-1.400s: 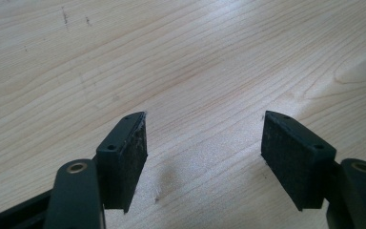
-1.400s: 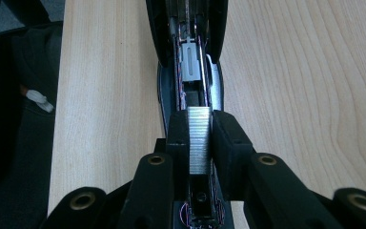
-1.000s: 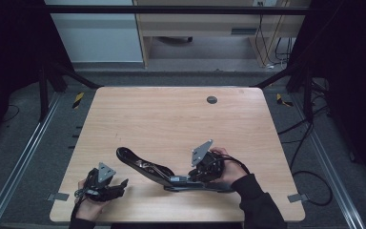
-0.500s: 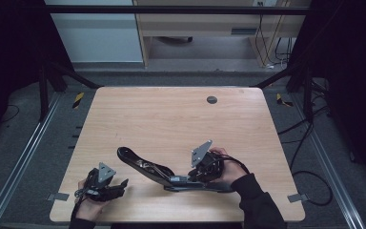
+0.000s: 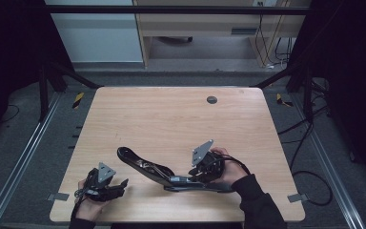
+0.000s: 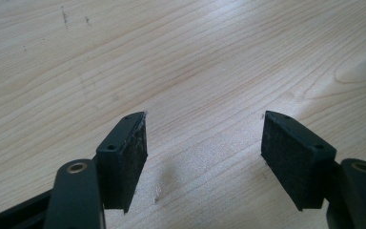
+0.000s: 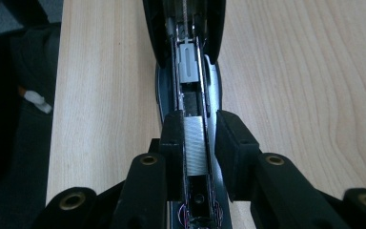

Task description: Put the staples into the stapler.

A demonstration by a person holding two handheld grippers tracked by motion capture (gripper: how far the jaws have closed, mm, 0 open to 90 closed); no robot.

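One left gripper [image 5: 116, 185] rested at the near edge of the surface [image 5: 171, 114], jaws wide and empty. One open stapler [image 5: 157, 171] lay just beyond; the right gripper [image 7: 196, 157] straddled its staple strip [image 7: 194, 143], jaws just easing apart. Far off sat one grommet [image 5: 211, 99].

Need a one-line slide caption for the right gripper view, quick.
Right gripper, jaws just opening, straddles a strip of staples in the opened stapler lying on the wooden table.

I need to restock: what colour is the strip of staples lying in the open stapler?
Silvery metal, finely ribbed strip of staples, best seen in the right gripper view, inside the black stapler.
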